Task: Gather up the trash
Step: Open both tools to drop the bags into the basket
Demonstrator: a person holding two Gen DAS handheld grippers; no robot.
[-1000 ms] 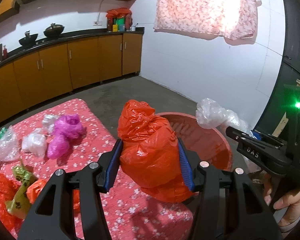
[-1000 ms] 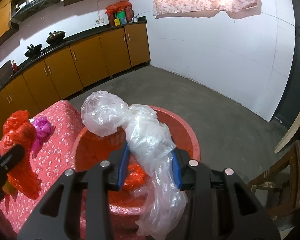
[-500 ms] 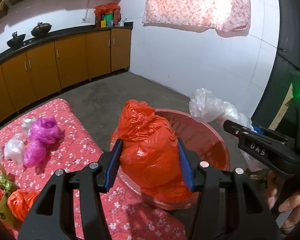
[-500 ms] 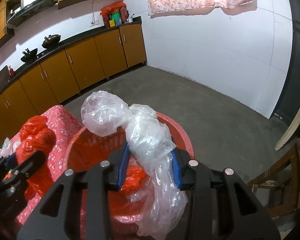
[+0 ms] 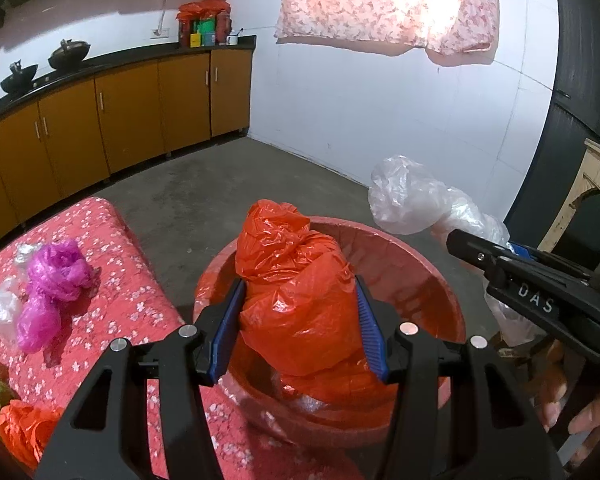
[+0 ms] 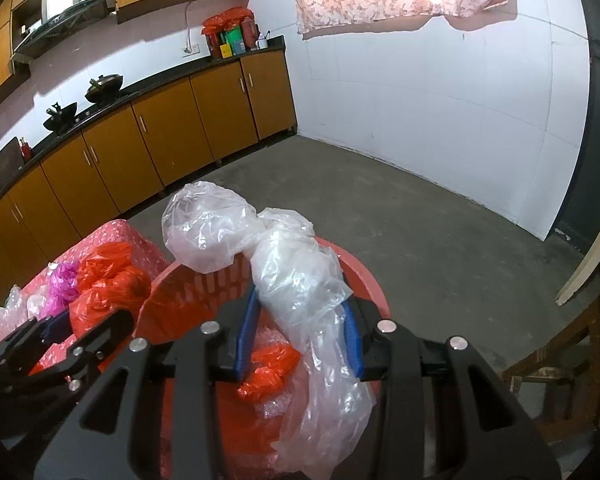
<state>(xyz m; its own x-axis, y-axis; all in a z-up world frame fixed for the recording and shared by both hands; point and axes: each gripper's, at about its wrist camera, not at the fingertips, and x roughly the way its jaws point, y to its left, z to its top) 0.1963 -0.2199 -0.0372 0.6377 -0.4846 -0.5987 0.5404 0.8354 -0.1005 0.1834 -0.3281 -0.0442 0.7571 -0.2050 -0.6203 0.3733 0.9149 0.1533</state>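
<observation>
Orange plastic, crinkled and knotted into a fat bundle, fills our left gripper (image 5: 300, 326): the blue ribbed pads are clamped on both flanks of the orange bag (image 5: 296, 292), and it hangs right over the red basin (image 5: 432, 280). On the other side our right gripper (image 6: 300, 328) pinches the clear bag (image 6: 288, 276), a limp, glossy film with a puffed head and a long slack tail that drapes down past the jaws toward the basin's near edge. So we judge this to be the drop-off step, with both loads poised above the tub and neither let go yet. What comes next, as we read it, is opening each pair of jaws with the bags well inside the rim; the clear one needs care, since its tail trails low and could snag the edge or cling to a pad. Inside the basin we already see more orange film and some bubble wrap. There is plenty left: on the floral red cloth (image 5: 112, 248) lie crumpled magenta bags (image 5: 56, 268), a small white bag (image 5: 2, 310) and another orange wad (image 5: 24, 428), all soft, light and easy to squash.
</observation>
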